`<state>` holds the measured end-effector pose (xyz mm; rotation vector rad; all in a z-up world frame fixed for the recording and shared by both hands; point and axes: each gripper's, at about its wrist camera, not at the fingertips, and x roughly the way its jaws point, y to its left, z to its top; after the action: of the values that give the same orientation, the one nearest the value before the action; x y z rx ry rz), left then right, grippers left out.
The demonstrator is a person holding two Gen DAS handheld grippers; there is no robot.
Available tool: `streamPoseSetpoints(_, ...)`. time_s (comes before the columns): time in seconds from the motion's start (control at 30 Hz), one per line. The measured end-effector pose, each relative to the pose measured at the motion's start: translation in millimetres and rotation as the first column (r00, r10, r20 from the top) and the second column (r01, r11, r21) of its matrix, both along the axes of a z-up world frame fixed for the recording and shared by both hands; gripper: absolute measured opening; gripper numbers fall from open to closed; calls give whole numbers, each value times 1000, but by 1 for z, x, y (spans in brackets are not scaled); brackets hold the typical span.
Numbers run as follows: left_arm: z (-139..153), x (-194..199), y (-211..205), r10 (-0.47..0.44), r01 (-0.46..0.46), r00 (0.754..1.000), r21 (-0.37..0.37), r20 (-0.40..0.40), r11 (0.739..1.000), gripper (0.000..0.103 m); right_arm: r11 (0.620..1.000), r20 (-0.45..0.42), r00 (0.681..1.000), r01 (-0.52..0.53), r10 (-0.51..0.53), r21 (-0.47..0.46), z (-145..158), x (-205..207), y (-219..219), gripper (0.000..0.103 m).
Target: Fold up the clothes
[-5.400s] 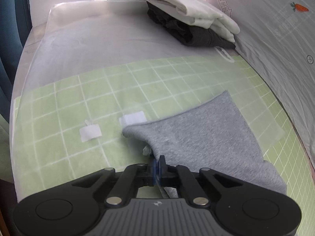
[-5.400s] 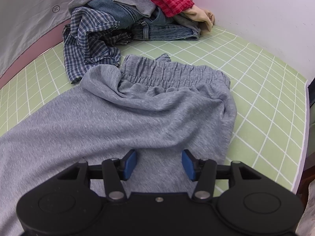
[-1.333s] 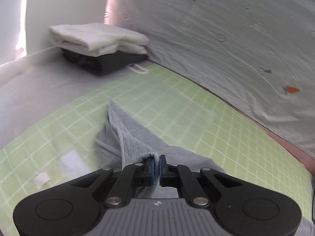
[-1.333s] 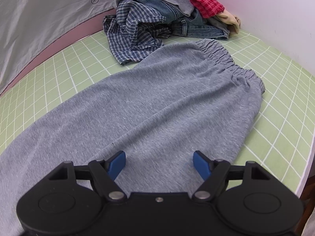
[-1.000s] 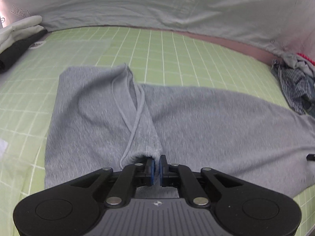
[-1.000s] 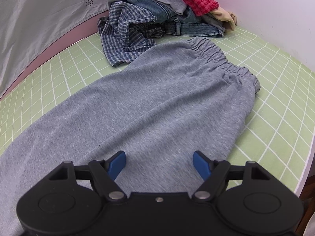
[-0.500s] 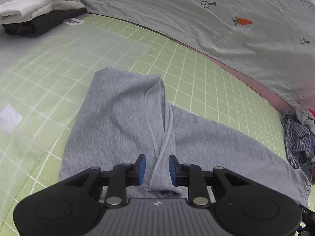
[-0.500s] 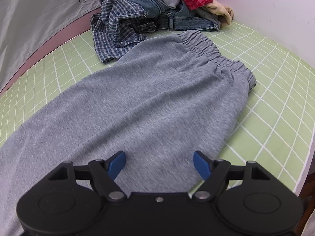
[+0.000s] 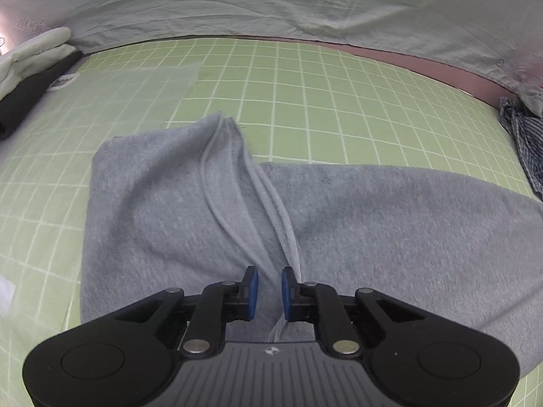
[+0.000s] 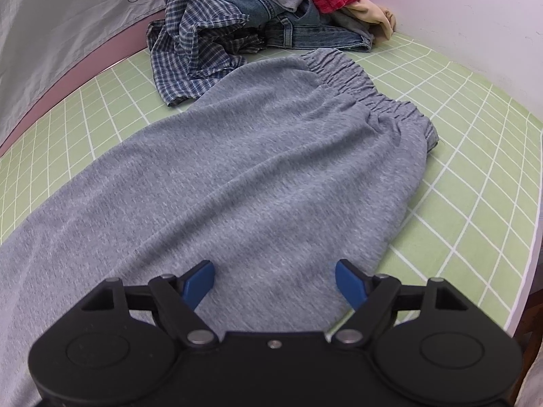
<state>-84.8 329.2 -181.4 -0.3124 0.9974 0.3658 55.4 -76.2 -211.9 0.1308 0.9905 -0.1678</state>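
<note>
Grey sweatpants [image 9: 390, 217] lie flat on the green grid mat [image 9: 305, 101]. Their leg end [image 9: 163, 210] is folded back over the rest, its hem running toward me. My left gripper [image 9: 268, 291] hovers over that hem, jaws a little apart and empty. In the right wrist view the pants [image 10: 237, 169] stretch away to the elastic waistband [image 10: 359, 88]. My right gripper [image 10: 275, 283] is wide open and empty just above the fabric.
A pile of unfolded clothes [image 10: 258, 20], plaid, denim and red check, sits against the wall beyond the waistband. A folded white and black stack [image 9: 27, 68] lies at the far left. A grey sheet [image 9: 271, 3] hangs behind the mat. The mat's edge [image 10: 522, 271] is at right.
My left gripper carried the leg end over the pants, then opened and let it go. It now hovers above the folded hem. The right gripper stayed open, barely moving.
</note>
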Motion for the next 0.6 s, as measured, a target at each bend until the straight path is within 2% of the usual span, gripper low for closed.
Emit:
streamPoseSetpoints(0.13,0,6,-21,-108,110,994,-69,33,992,20,1000,0,1000,4,-4,-16,0,1,7,80)
streamPoseSetpoints(0.23,6,1,-27,-106,108,993,-56,51,992,20,999,10,999,-30,30,-36,3,-1,19,80)
streamPoseSetpoints(0.37,23,-16,-4,35,-31,996,-61,78,998,24,992,31,993,-110,112,-58,12,-4,43,80)
streamPoseSetpoints(0.43,29,-25,13,118,-116,991,-33,67,993,28,986,41,987,-151,154,-71,16,-6,55,80)
streamPoseSetpoints(0.6,28,-49,50,252,-252,968,39,0,967,35,939,60,939,-335,340,-77,30,-14,115,79)
